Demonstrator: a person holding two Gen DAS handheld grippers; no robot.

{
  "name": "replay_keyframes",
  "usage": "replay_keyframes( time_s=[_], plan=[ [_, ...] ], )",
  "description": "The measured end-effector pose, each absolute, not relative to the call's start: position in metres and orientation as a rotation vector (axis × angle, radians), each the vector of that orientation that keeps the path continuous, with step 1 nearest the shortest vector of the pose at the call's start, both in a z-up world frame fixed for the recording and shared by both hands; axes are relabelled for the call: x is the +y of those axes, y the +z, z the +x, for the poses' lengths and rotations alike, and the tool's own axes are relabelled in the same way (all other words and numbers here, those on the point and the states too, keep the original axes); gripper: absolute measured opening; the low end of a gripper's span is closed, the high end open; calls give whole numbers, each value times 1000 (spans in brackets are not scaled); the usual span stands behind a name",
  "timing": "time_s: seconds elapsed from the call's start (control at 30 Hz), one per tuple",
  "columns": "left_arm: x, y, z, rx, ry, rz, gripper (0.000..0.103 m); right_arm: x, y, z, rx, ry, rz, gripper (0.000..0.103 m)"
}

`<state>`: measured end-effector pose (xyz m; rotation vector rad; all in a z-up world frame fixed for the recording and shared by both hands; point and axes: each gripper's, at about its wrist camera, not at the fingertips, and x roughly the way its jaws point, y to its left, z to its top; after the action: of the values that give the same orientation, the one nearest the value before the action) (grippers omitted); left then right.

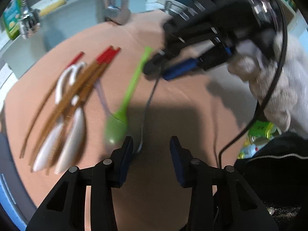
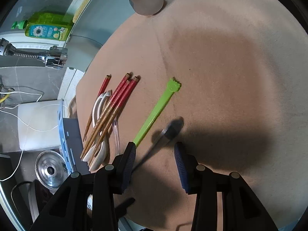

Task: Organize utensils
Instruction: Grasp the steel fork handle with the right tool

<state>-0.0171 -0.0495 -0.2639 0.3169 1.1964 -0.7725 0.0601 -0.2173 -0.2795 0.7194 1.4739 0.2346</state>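
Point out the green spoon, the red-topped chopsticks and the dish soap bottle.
green spoon [image 2: 157,110], right wrist view, middle of its handle
red-topped chopsticks [image 2: 123,92], right wrist view, red upper section
dish soap bottle [image 2: 46,28], right wrist view, its label

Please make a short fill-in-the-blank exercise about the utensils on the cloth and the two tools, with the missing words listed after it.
1. The long plastic spoon lying apart from the pile is ____ in colour.
2. The upper ends of the chopsticks are painted ____.
3. The chopsticks lie on top of the ____ spoons.
4. The right tool has its jaws ____, with a dark metal utensil on the cloth between them; the left tool stands likewise.

Missing words: green; red; white; open
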Motion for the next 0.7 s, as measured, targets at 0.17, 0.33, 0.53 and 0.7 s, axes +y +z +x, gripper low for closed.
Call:
replay_keyframes(
  time_s=[0.17,0.33,0.53,0.7],
  plan=[
    [-53,-267,-25,1196,-771,323,38,-217,-279,61,1473,235,717,38],
    [-46,-261,-23,1176,-723,351,38,-218,-279,59,1474,236,718,38],
    [-52,-270,-29,1211,-745,400,38,-208,-276,63,1494,227,654,38],
    [-56,-275,-35,1216,-748,403,38,-197,-274,70,1538,198,562,38]
  ],
)
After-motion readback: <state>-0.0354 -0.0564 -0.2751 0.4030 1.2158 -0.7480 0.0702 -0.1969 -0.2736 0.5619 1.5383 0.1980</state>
